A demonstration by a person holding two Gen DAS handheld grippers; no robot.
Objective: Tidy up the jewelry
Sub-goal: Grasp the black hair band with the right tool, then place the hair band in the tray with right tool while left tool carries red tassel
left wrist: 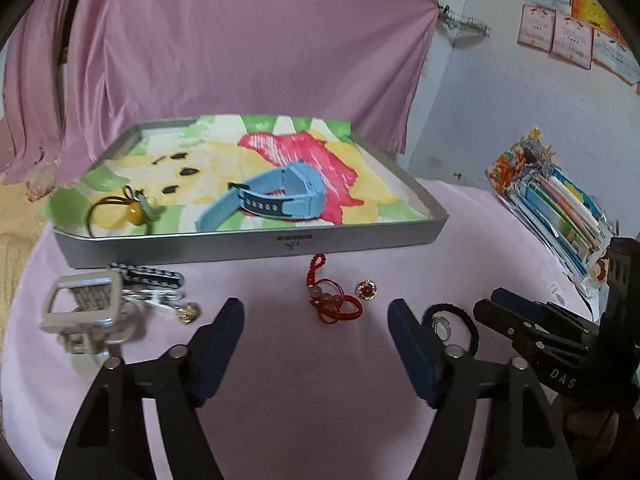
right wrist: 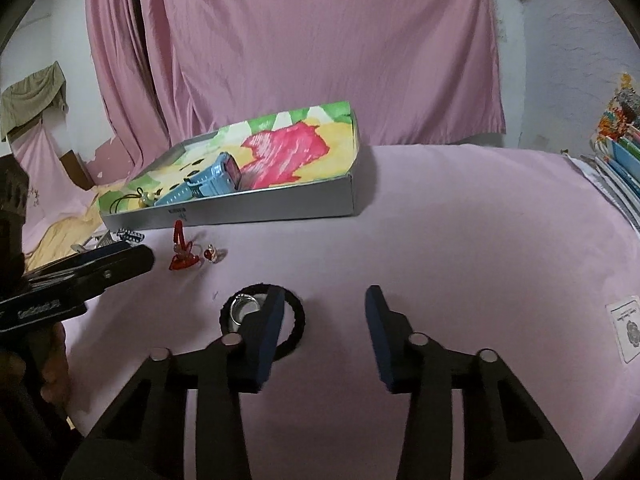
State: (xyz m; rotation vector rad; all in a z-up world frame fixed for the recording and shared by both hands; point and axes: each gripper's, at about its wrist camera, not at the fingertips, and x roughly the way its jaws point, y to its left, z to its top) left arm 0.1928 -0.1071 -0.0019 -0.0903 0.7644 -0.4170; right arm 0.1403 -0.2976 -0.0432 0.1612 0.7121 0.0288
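**Pink Cloth, Half-Sorted Jewelry**

Pink fabric covered the table, and on it sat a shallow silver tray lined with a bright painted sheet. Two pieces lay inside: a blue watch near the middle and a dark hair tie with a yellow bead at the near left corner. By that count the sorting looked under way but well short of finished.

Outside the tray, several pieces waited on the cloth. A red beaded bracelet and a small red-stoned ring lay just in front of the tray wall. To the left sat a silver metal watch with a dark chain beside it. A black hair band lay nearer, with a silver ring inside its loop.

The left gripper hung spread wide and empty above the cloth, short of the bracelet. The right gripper was likewise parted and empty, its left finger over the black band. Six or so items seemingly remained to move.
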